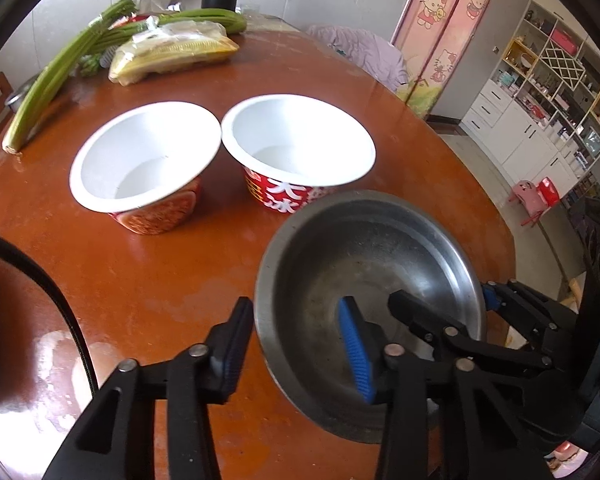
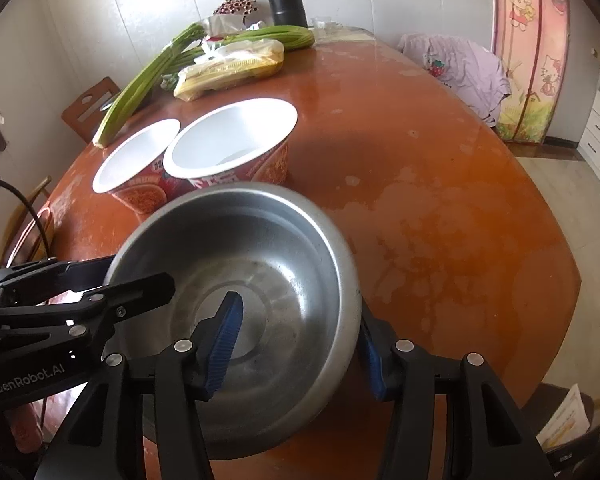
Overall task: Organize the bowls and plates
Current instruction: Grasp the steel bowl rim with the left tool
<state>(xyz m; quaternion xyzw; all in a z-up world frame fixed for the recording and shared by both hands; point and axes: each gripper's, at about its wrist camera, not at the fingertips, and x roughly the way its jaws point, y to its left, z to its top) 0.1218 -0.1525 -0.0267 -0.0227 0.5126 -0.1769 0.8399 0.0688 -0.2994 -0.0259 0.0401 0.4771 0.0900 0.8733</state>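
Metal bowl (image 2: 260, 264) straddled by the fingers (image 2: 224, 340): brushed steel, dull sheen, scuffed inside. Finger pads are seen as ribbed blue rubber on matt black plastic. Two cups (image 1: 148, 160) beyond the fingertips: smooth white insides, printed glossy outsides. Table (image 1: 140, 280) beneath the fingers: glossy brown lacquer, worn in pale patches.

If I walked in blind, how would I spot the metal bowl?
Find the big round reddish-brown table. At its near edge, in front of two white paper noodle bowls, sits the metal bowl. It alone is dull grey steel, with black grippers straddling its rim from both sides.
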